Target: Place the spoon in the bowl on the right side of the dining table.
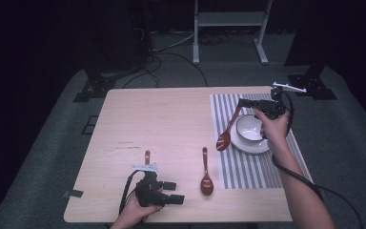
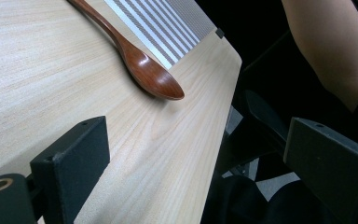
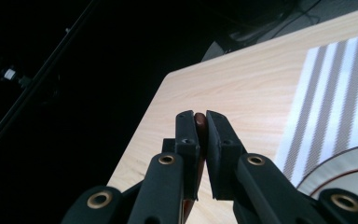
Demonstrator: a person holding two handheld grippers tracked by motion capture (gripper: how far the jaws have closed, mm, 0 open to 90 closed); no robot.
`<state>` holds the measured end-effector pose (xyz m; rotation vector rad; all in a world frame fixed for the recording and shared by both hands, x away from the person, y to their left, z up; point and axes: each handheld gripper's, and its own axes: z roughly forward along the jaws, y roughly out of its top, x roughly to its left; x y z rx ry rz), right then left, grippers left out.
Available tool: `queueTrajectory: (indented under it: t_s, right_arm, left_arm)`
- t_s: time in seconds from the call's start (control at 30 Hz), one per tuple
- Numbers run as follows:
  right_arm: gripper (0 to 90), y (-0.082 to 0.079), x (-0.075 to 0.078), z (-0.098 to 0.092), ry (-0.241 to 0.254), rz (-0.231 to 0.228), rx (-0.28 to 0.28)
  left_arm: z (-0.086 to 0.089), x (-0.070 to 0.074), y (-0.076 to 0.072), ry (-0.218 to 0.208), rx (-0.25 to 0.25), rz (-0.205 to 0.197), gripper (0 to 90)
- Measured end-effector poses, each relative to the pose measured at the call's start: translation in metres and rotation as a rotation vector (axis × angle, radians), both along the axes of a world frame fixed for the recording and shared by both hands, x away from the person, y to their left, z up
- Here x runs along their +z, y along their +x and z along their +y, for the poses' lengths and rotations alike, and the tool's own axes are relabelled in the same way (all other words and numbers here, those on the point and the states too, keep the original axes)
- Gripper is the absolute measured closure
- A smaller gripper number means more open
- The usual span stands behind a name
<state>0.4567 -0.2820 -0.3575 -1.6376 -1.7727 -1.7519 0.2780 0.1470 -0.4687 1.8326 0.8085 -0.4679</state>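
- Pale wooden table (image 1: 171, 124) stands on grey carpet in a dark room, with a grey-and-white striped placemat (image 1: 228, 167) on its right side.
- Right gripper (image 1: 242, 103) is clamped on the handle of a glossy brown wooden spoon (image 1: 228, 130), which hangs tilted over the mat just left of a white bowl (image 1: 249, 129) on a white saucer (image 1: 248, 147).
- Left gripper (image 1: 178, 192) rests near the front edge, jaws spread apart and empty.
- Second brown wooden spoon (image 1: 206, 172) lies flat between gripper and mat.
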Motion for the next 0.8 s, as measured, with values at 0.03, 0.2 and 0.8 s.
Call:
queueTrajectory:
  t_s: [0.03,0.2,0.8]
  right_arm:
    - [83.7,0.0,0.001,-0.003,0.0,-0.001,-0.009]
    - [83.7,-0.001,0.008,-0.016,0.003,-0.007,-0.046]
    - [83.7,-0.001,0.019,-0.053,-0.012,-0.012,-0.163]
  left_arm:
    - [0.0,0.0,0.0,0.0,0.0,0.0,5.8]
    - [0.001,0.0,0.001,0.004,0.003,-0.005,5.8]
    - [0.001,0.001,0.001,-0.001,0.007,-0.006,5.8]
